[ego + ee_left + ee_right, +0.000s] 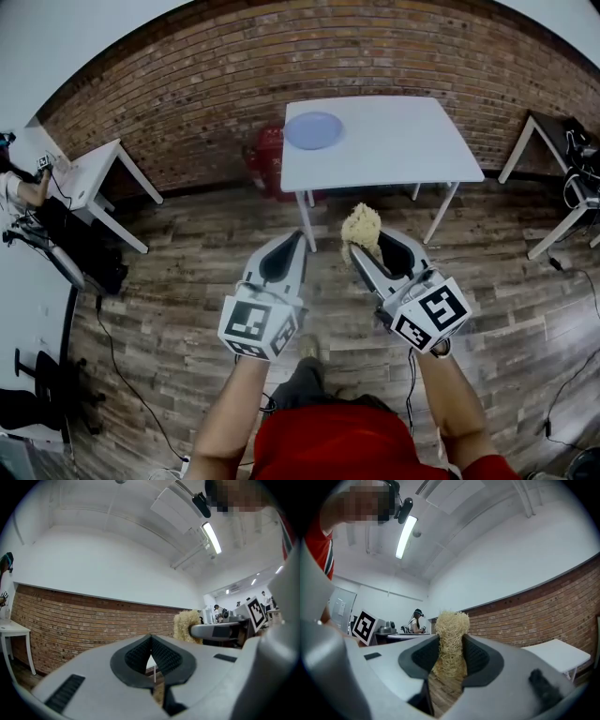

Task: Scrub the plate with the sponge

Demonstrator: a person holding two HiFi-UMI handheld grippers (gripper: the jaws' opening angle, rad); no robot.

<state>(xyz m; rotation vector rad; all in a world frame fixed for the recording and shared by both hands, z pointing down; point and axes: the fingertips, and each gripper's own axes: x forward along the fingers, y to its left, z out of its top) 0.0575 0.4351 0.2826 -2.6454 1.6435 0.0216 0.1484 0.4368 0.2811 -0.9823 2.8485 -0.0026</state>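
Red shirt [361, 441]: closest thing under the head camera. My forearms [230, 412] reach out from it side by side.
Left gripper [292, 242]: jaws pressed together on nothing, pointing level at the far brick wall [281, 56]. I judge I am keeping it free to steady the plate.
Right gripper [367, 246]: just right of the left one and not touching it, clamped on the sponge [361, 225].
Sponge: pale and fibrous. It is pinched low down, so a tuft stands clear beyond the jaw tips (that free end is the part that should meet the plate).
Plate [313, 130]: blue, lying flat at the left end of the white table [403, 141]. It is well apart from both grippers and nothing is holding it.
Table: far ahead, by the brick wall, with open wooden floor [187, 272] between it and me.
Stage: scrubbing not begun, as I judge it. The sponge is in hand but nowhere near the plate.
Next: close the gap, bring the empty gripper to the rim, and press the tuft onto the plate's face.
Risk: the plate sits close to the table's left edge, so a hard sideways scrub could slide it off.
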